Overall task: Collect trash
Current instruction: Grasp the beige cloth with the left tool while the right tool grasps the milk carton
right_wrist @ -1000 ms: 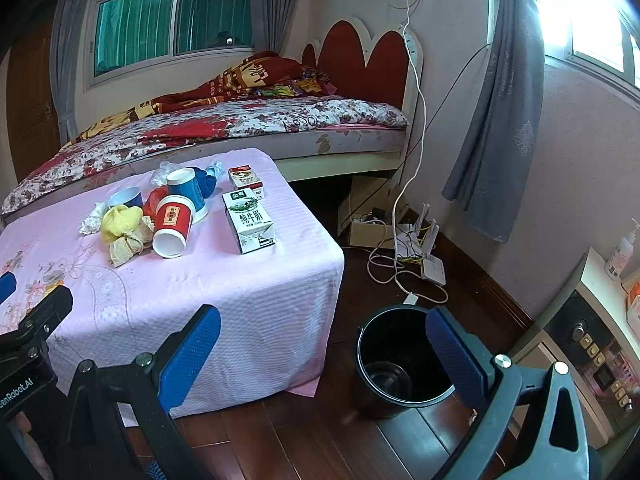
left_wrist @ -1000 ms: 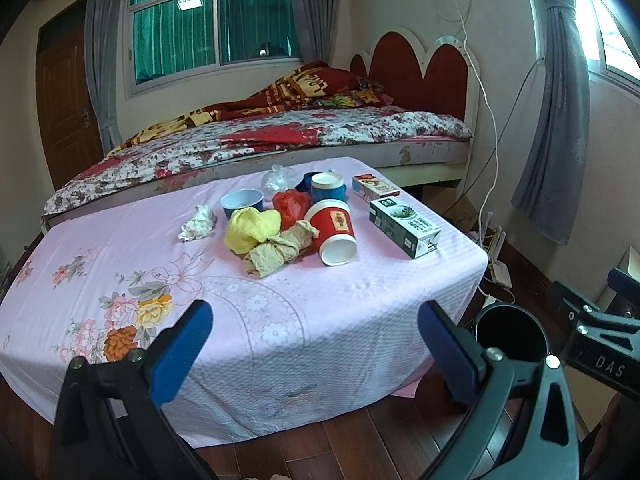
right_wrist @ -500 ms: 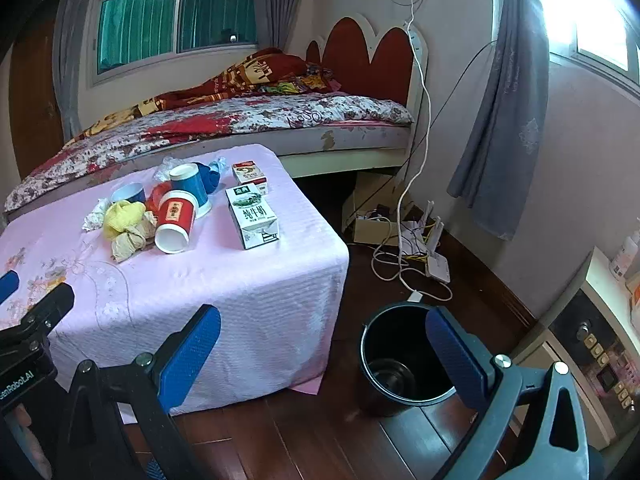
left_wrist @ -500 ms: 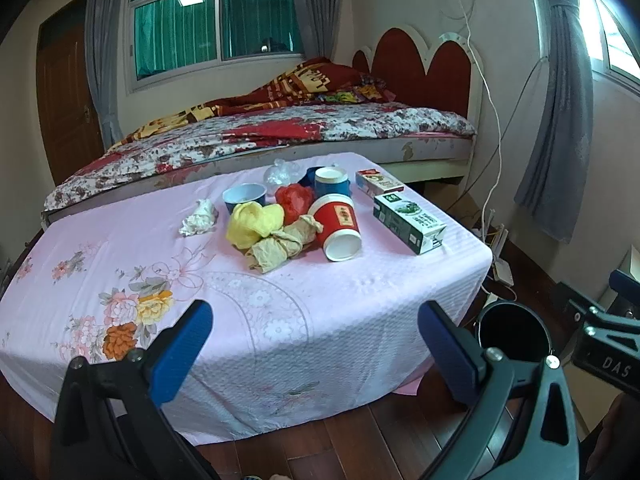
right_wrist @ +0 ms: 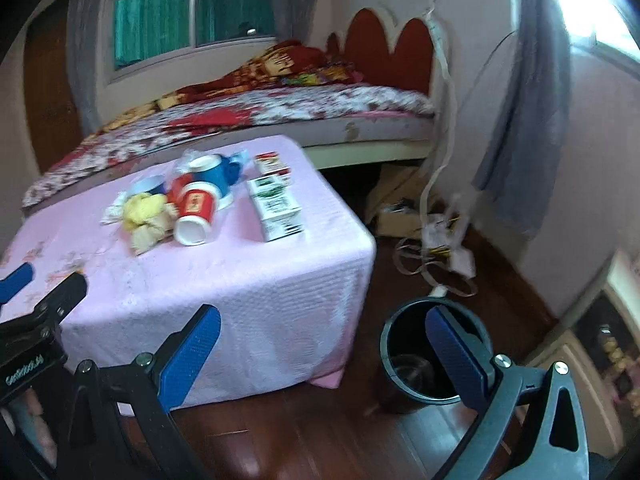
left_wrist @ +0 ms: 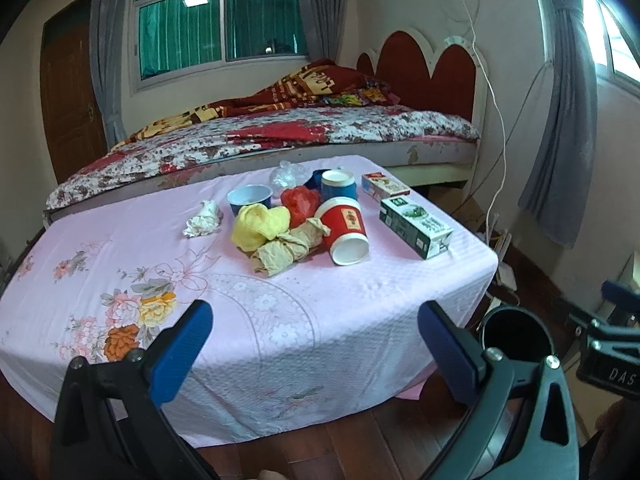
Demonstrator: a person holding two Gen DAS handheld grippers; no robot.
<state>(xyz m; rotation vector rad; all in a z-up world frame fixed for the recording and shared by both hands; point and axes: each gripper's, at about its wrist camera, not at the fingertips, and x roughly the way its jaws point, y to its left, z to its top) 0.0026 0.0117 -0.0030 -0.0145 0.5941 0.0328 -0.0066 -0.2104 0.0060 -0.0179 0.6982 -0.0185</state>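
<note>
Trash sits bunched at the centre of the left wrist view, on the pink-covered table [left_wrist: 280,312]: a red paper cup [left_wrist: 346,226] on its side with its mouth toward the camera, a yellow wad [left_wrist: 260,224], a crumpled brown paper [left_wrist: 286,250], a white tissue [left_wrist: 204,220] off to the left, a red bag [left_wrist: 300,202], a low blue cup [left_wrist: 250,199], a taller blue cup [left_wrist: 338,185], a green-and-white carton [left_wrist: 416,226] and a small red box [left_wrist: 384,186] to the right.

Both tongs are wide and hold nothing. The left gripper [left_wrist: 314,344] hangs at the bottom of its frame, well short of the pile, probably lined up for a first pick. The right gripper [right_wrist: 324,344] is low in its view, pointed between the table corner and the black bin [right_wrist: 390,344] on the floor at lower right (this view is blurred).

Judging by its place beside the table, the bin is meant to take the litter. Something pale lies at its bottom; I cannot tell what. The tipped red cup looks empty inside; the other cups' contents are not visible.
</note>
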